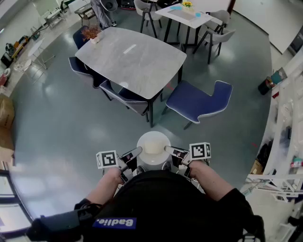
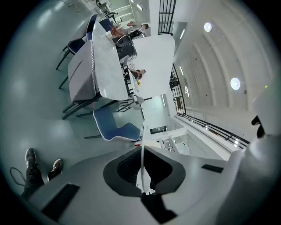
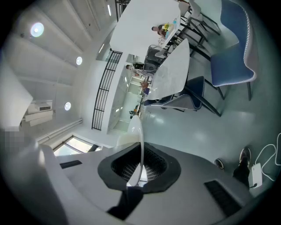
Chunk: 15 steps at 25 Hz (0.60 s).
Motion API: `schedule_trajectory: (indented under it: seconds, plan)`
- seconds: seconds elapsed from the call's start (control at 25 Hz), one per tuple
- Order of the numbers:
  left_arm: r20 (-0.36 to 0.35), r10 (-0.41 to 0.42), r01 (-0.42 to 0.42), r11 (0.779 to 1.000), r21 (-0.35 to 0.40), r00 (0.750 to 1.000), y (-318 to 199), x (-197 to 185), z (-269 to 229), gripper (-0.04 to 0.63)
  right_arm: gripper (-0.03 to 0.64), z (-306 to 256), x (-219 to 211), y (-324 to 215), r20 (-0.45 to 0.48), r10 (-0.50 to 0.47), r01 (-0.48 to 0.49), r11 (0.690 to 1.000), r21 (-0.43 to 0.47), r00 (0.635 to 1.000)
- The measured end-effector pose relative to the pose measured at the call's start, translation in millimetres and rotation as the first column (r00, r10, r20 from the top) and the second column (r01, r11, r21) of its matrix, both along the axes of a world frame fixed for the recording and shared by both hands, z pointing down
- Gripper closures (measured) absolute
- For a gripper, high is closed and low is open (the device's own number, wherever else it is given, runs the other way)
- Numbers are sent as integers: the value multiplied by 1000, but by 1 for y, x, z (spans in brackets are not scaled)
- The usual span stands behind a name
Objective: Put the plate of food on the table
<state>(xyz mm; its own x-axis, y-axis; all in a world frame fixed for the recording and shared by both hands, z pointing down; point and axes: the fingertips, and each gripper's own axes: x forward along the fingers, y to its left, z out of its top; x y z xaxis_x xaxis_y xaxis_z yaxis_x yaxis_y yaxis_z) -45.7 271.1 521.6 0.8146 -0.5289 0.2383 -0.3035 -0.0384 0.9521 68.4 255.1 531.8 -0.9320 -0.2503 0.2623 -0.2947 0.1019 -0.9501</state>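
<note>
A round white plate (image 1: 153,147) with a pale mound of food at its middle is carried level in front of my body, well short of the grey marble table (image 1: 132,59). My left gripper (image 1: 137,152) is shut on the plate's left rim and my right gripper (image 1: 168,149) is shut on its right rim. In the left gripper view the plate's edge (image 2: 142,169) shows as a thin white line between the jaws. The right gripper view shows the same thin rim (image 3: 139,151) clamped between its jaws.
A blue chair (image 1: 198,100) stands turned out at the table's near right corner, with darker chairs (image 1: 128,98) along the near left side. A dried plant (image 1: 91,33) sits on the table's far left end. A second white table (image 1: 185,14) with chairs stands beyond. Shelving (image 1: 286,132) lines the right.
</note>
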Motion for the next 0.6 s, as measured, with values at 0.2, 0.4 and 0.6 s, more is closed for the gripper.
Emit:
schedule_trajectory:
  seconds: [0.2, 0.4, 0.6]
  plan:
    - [-59, -8, 9, 1000, 7, 998, -1, 8, -7, 580, 597, 0, 2, -1, 1, 0, 0, 1000, 2, 1000]
    - [1, -8, 8, 1000, 2, 1000, 0, 5, 1, 580, 597, 2, 4, 0, 1, -7, 7, 1000, -1, 1000]
    - [-10, -16, 16, 1000, 6, 1000, -2, 10, -2, 580, 597, 2, 8, -4, 4, -7, 7, 1000, -5, 1000]
